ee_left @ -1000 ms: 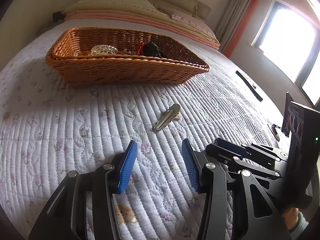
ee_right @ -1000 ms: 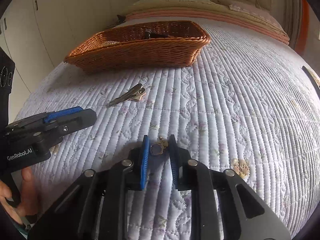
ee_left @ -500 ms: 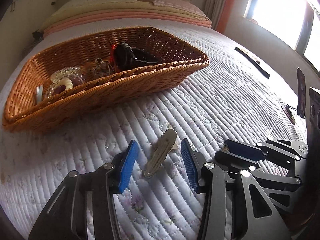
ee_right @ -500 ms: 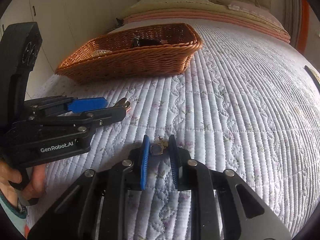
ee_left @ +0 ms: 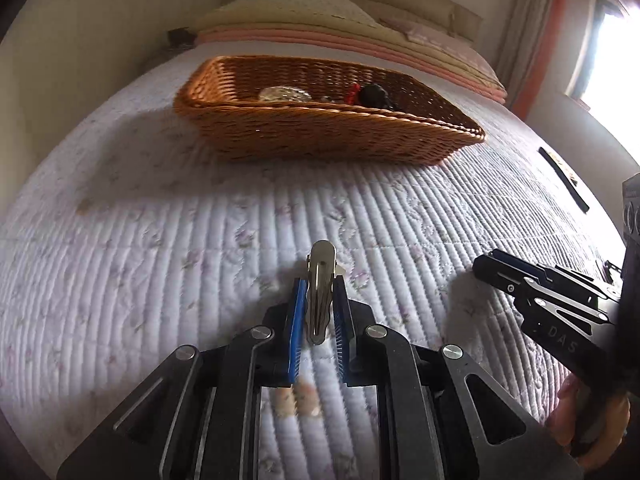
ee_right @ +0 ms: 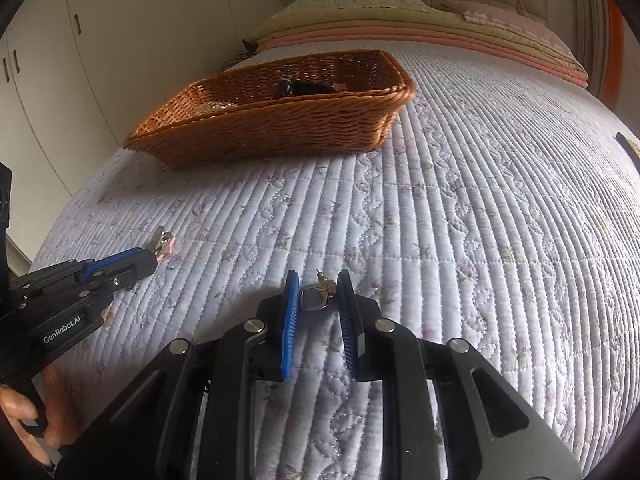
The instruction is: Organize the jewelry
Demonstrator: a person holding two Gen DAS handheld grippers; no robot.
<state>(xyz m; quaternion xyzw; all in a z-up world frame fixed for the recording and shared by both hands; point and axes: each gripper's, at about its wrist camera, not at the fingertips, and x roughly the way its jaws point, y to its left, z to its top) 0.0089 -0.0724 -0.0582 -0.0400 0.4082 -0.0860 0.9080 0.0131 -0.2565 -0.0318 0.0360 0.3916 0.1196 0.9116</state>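
Between my left claw (ee_left: 318,312) pads lies the hair clip (ee_left: 319,292), clenched, its long axis pointing straight ahead at the basket (ee_left: 320,128) beyond on the bed (ee_left: 160,240). My right claw (ee_right: 318,300) holds an earring (ee_right: 316,298), further off.

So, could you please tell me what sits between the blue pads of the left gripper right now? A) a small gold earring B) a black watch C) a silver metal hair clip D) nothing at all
C: in the left wrist view the left gripper has just closed its jaws onto the silver metal hair clip on the quilted bedspread.
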